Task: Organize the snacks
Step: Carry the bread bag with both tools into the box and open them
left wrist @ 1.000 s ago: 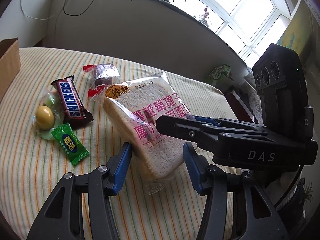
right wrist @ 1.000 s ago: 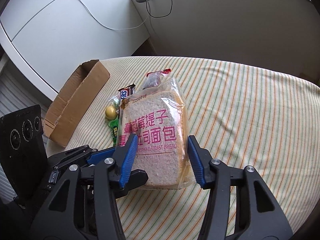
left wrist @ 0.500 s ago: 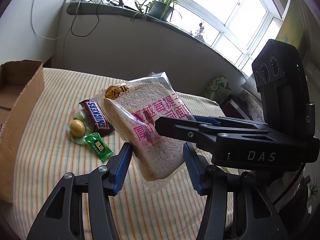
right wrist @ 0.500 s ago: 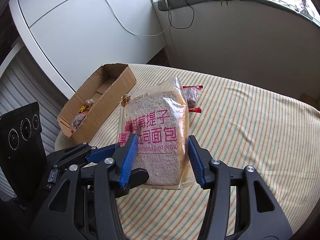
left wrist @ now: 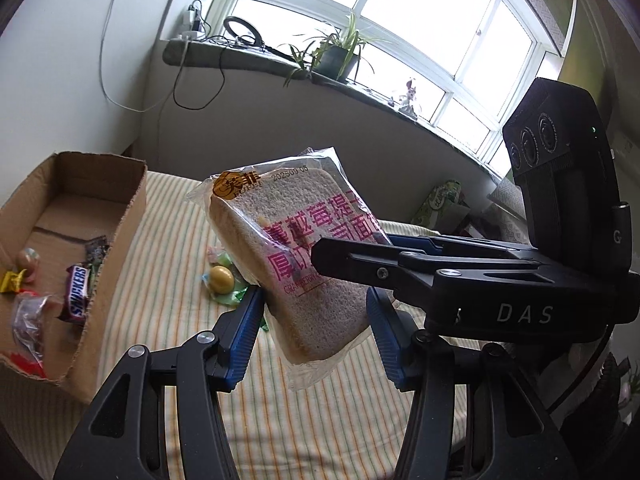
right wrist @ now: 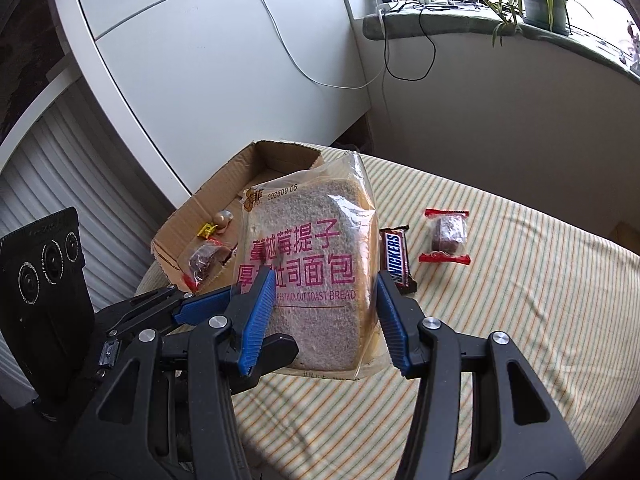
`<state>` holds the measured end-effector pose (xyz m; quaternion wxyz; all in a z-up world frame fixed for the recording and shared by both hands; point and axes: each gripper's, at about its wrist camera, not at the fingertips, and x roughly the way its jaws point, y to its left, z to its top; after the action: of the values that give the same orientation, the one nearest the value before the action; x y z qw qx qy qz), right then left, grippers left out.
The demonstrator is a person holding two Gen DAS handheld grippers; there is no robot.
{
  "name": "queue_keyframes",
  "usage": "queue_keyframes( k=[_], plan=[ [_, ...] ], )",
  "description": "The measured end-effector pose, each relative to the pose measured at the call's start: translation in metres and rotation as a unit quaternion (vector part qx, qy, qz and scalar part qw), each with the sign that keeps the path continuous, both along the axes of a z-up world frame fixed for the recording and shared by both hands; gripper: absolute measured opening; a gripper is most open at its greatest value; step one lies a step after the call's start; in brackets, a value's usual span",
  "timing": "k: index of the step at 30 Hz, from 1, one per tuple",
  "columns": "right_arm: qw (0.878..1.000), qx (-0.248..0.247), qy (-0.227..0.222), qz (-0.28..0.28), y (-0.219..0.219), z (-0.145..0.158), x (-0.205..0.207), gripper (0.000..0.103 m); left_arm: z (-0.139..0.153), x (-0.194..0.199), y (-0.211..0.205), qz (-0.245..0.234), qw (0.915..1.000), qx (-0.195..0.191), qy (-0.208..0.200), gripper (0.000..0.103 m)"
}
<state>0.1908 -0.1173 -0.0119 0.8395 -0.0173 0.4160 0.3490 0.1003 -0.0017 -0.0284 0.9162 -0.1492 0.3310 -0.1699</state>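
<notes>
Left wrist view: the left gripper has blue pads on either flank of the bagged toast bread, pinching its lower half.
Right wrist view: the right gripper clamps the same toast bread between its blue fingers, which press the two narrow edges.
Crossing: the right gripper reaches in from the right of the left wrist view, its jaw laid across the printed face; the left gripper comes in from the lower left of the right wrist view.
Bread position: held in the air above the striped cloth, clear of it.
Bread long axis: running up and away from both grippers, sealed plastic end lowest, date stamp and logo end highest.
Bread tilt: upper end leaning left in the left wrist view; close to upright in the right wrist view.
Bread face: pink lettering turned towards both cameras.
Just beyond, right of the bread: a Snickers bar on the cloth, then a red-ended cake packet further right.
Behind the bread, left wrist view: a yellow candy on the cloth.
Further, to the left: an open cardboard box holding another Snickers bar and other wrapped snacks.
Far: a windowsill with a potted plant.
</notes>
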Motion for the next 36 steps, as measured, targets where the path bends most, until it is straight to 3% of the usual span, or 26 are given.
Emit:
queue_keyframes(
  k=[18,36],
  plan=[
    [0.997,0.027,0.010,0.065,0.118,-0.006,0.011,0.053,0.008,-0.010,0.097,0.090,0.9955,0.019,-0.022,0.052],
    [0.994,0.023,0.032,0.102,0.196,-0.033,0.045,0.053,-0.009,0.021,0.168,0.148,0.9886,0.026,0.003,0.052]
  ],
)
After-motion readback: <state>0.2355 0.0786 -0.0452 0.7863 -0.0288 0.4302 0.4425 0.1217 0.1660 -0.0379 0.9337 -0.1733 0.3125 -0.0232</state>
